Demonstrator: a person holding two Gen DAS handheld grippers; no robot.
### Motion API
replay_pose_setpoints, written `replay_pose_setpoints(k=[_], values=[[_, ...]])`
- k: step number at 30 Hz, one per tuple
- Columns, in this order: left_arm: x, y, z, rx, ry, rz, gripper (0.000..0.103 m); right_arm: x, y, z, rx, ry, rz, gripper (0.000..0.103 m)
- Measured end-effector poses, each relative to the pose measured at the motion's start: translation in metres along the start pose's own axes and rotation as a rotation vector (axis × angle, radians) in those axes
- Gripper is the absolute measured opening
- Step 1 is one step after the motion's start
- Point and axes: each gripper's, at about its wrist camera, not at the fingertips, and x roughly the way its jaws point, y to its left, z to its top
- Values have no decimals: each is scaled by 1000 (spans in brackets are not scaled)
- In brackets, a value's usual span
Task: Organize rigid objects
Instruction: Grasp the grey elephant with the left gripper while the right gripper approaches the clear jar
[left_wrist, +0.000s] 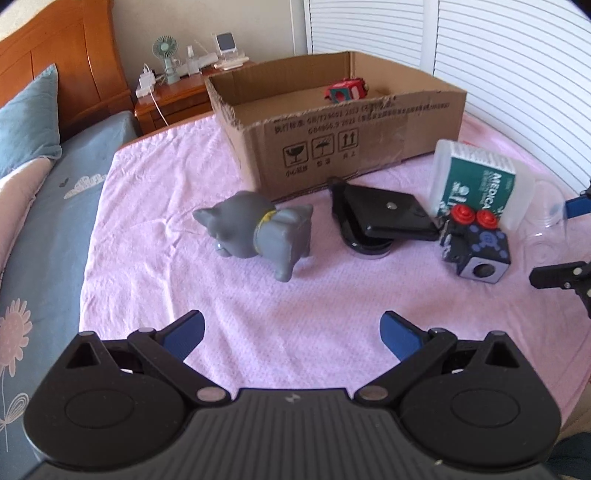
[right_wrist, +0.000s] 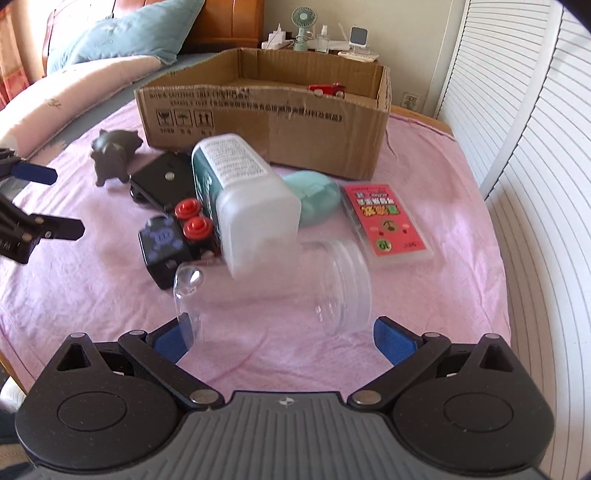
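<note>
Both tongs stood spread wide and empty over the pink-covered table (left_wrist: 147, 206), so the sorting looked barely begun: only a red toy (left_wrist: 345, 91) lay inside the cardboard box (left_wrist: 332, 129) at twelve o'clock. The right tongs (right_wrist: 284, 338) straddled a clear plastic jar (right_wrist: 295, 288) lying on its side, its base just by the left pad; the likely next move was to close on it and carry it up to the box. The jar looked slippery and prone to roll, so a square grip would be needed. A white medical bottle (right_wrist: 243, 192) leaned across it toward eleven o'clock and could topple when the jar lifted, with a dark cube toy (right_wrist: 173, 240) touching at ten. The left tongs (left_wrist: 291, 334) pointed toward a grey animal figure (left_wrist: 258, 232) at twelve, well apart. A black clamp plate (left_wrist: 384, 218), mint case (right_wrist: 314, 195) and pink card pack (right_wrist: 384, 221) waited nearby.
</note>
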Motion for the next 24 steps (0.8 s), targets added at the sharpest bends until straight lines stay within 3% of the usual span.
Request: replay_pose_setpoints(k=[5,15,24], values=[[16,21,2,-53,-3,-80,103,2,-3,-2,26,-13,17,103],[41,40,26,-34,-76,-68,103,0,-2,-10,23,-64,17,103],[46,38,38,32,-109,-85,88,0,-3,-11,19,-77,22,103]])
